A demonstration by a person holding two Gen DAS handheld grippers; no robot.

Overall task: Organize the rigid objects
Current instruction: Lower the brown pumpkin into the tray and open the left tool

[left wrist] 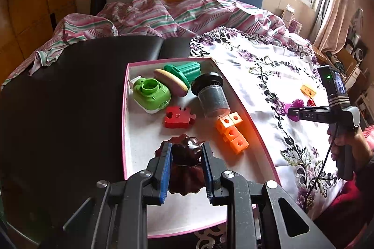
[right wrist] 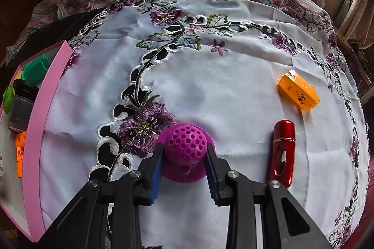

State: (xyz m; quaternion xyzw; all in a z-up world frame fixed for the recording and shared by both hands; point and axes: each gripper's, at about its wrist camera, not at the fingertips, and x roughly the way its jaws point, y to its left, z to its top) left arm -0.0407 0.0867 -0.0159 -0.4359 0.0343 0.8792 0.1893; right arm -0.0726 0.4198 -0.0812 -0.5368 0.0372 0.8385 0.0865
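Note:
My left gripper [left wrist: 186,153] is shut on a dark brown scalloped mould [left wrist: 185,165], held over the near part of the pink-rimmed white box [left wrist: 124,132]. Inside the box lie a green holder [left wrist: 152,94], a red puzzle piece [left wrist: 178,117], orange linked cubes [left wrist: 231,131], a black-capped jar [left wrist: 210,94], a green fluted piece [left wrist: 184,70] and a tan oval disc [left wrist: 171,82]. My right gripper [right wrist: 184,153] is shut on a purple perforated dome [right wrist: 185,146] that rests on the embroidered cloth [right wrist: 233,94]. In the left wrist view the right gripper [left wrist: 292,111] shows at the far right.
A red capsule-shaped case [right wrist: 282,153] lies just right of the purple dome, and an orange flat case [right wrist: 298,92] sits farther back right. The box's pink wall [right wrist: 44,108] stands at the cloth's left. A striped blanket [left wrist: 163,15] and black cushion [left wrist: 70,85] lie beyond.

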